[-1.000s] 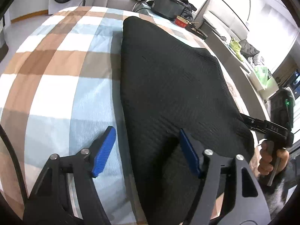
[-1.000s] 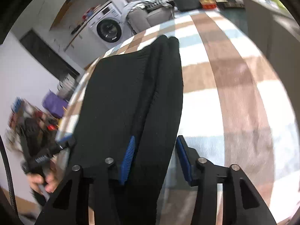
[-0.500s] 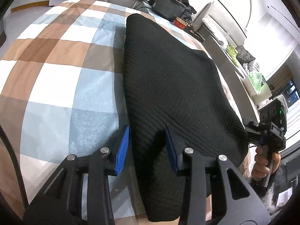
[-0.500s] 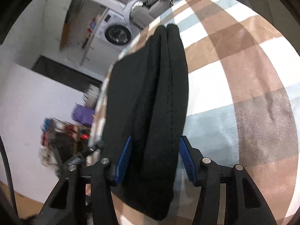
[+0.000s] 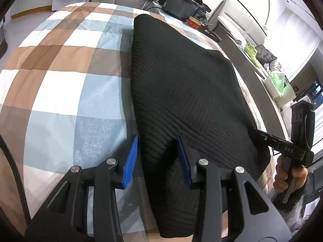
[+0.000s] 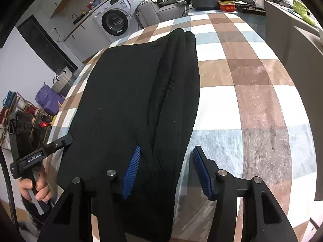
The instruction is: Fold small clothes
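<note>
Roughly, as it stands:
Surface: checked blanket (image 5: 60, 76) in brown, white and pale blue, spread flat under everything.
Garment: black ribbed knit (image 5: 181, 92) lying lengthwise on the blanket, running away from me; its right-hand side is folded over into thick rolls, seen from my right wrist.
Left gripper (image 5: 158, 158): my jaws pinch a raised fold at the garment's near left edge, one blue pad on the outer side against the blanket, the other sunk into the cloth. Narrow, holding the knit.
Right gripper (image 6: 165, 171): jaws have just been closing a little, with the rolled right edge of the garment between them. Left pad lies against the knit; right pad stands clear of it over the blanket. Not gripping.
Hands: my left hand (image 6: 37, 187) on its handle shows at the left edge of the right view; my right hand (image 5: 290, 176) at the right edge of the left view.
Background: washing machine (image 6: 115, 22), grey sofa (image 6: 161, 10) piled with clothes, red tub (image 6: 227, 6) beyond the blanket's far end.
</note>
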The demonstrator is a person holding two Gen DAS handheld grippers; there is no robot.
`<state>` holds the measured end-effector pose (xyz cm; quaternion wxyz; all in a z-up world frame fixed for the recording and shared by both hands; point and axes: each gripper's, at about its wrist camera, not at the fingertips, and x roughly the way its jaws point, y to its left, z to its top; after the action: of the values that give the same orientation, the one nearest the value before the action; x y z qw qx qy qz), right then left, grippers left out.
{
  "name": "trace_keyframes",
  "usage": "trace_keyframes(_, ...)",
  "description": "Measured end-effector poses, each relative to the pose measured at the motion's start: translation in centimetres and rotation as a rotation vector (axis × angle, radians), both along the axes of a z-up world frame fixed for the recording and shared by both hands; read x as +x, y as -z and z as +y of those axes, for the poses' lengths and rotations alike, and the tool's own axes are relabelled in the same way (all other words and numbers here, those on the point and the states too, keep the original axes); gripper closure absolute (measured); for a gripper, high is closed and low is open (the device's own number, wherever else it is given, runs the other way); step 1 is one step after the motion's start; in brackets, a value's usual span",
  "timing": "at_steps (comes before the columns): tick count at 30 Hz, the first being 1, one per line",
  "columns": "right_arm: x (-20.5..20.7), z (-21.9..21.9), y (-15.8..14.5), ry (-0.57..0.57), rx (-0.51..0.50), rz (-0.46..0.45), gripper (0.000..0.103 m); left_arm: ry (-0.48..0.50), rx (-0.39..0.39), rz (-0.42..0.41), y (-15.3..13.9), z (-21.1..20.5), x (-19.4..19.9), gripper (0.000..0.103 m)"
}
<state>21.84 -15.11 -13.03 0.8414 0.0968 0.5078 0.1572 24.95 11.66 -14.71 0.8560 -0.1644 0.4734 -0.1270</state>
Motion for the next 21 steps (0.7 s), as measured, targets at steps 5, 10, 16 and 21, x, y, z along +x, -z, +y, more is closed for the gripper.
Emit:
trace_keyframes(5,0.0,-0.3,1.0,0.033,0.101,-0.017,0.064,0.010,-0.034,-0.029,0.2,0.0,0.2,0.069)
trace_keyframes(10,0.9,1.9,0.7,0.018,0.059,-0.075,0.080,-0.015,-0.012,-0.066,-0.1,0.4,1.3,0.081)
trace_keyframes(16,4.3,3.8,0.8,0.037,0.073,-0.069,0.080,-0.075,0.045,-0.080,-0.5,1.6,5.1,0.081)
trace_keyframes(21,5.6,5.1,0.4,0.036,-0.004,-0.088,0.077,-0.088,0.088,-0.085,-0.6,2.0,6.0,0.080)
